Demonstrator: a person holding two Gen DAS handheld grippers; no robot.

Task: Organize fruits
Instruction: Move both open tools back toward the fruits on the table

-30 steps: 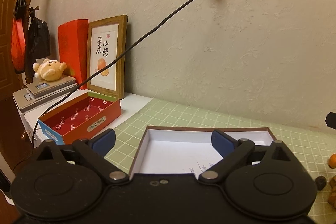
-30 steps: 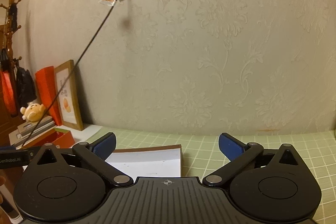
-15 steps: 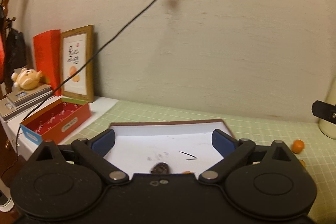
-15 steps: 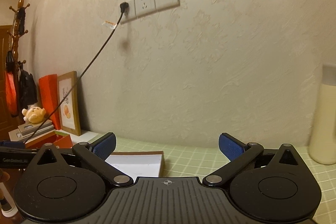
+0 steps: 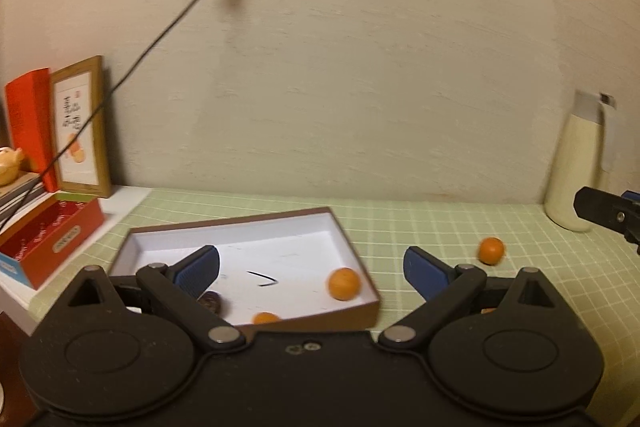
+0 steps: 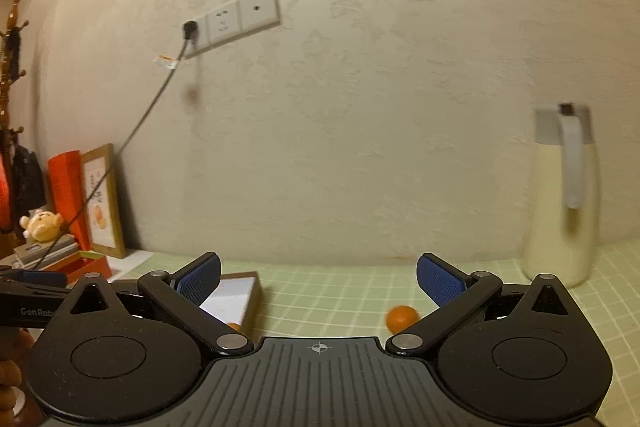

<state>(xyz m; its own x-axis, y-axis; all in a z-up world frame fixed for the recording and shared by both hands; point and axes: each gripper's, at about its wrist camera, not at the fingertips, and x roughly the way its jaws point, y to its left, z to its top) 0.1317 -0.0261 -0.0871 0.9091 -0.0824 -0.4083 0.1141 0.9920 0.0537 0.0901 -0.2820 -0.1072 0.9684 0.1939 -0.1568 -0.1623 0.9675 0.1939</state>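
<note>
Inside the white-lined box [image 5: 340,231], two oranges [image 5: 344,283] are seen; both the left gripper [image 5: 312,269] and right gripper [image 6: 319,277] are held released, empty.

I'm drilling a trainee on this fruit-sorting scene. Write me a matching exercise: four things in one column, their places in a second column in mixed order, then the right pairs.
Things:
1. loose orange fruit
2. dark fruit
3. cream bottle
4. picture frame

Places:
A. leaning against the wall at the far left
B. inside the white-lined box, near the left gripper's left finger
C. on the green checked cloth, outside the box
D. standing at the right by the wall

Pairs: 1-C, 2-B, 3-D, 4-A
</note>
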